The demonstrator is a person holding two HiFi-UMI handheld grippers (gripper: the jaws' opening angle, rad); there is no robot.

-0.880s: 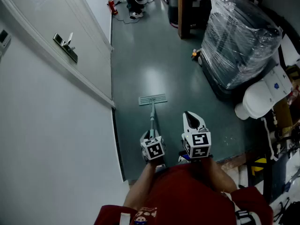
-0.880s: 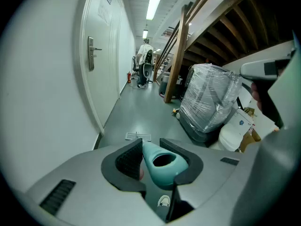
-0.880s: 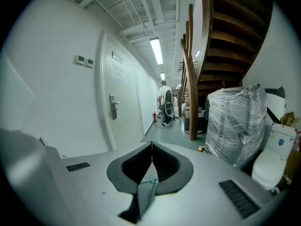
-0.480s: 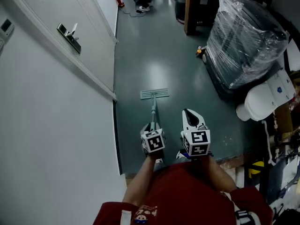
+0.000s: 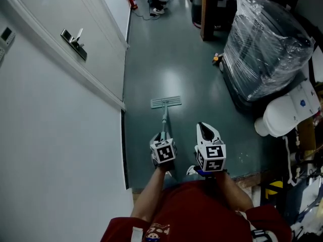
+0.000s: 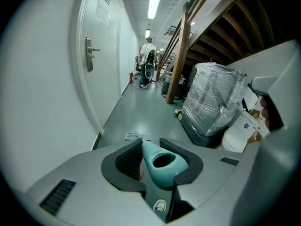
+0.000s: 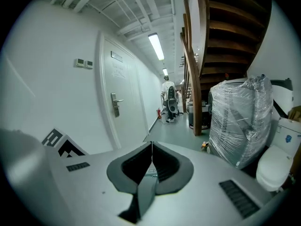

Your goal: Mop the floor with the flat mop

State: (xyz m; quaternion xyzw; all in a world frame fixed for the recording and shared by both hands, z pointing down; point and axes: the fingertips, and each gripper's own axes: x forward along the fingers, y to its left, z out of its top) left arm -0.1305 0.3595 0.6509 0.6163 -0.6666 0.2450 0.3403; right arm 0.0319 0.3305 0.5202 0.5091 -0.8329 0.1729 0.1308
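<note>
The flat mop's head (image 5: 166, 102) lies on the grey-green floor (image 5: 171, 59) ahead of me, near the door frame. Its thin handle (image 5: 164, 121) runs back to my left gripper (image 5: 162, 139), which is shut on the teal handle end (image 6: 162, 164). Between the left jaws the mop head (image 6: 138, 136) shows small on the floor. My right gripper (image 5: 207, 131) hovers just to the right of the handle, apart from it. In the right gripper view its jaws (image 7: 152, 155) are pressed together with nothing between them.
A white wall and a door (image 5: 60, 19) with a lever handle (image 5: 74, 39) run along the left. A plastic-wrapped load (image 5: 262, 44) and a white toilet-like fixture (image 5: 285, 112) stand at the right, a wooden post (image 5: 207, 9) beyond. A person (image 6: 148, 55) stands far down the corridor.
The head view has shifted slightly, so the floor sits a little higher in frame. The mop head and both grippers keep almost the same places relative to each other.
</note>
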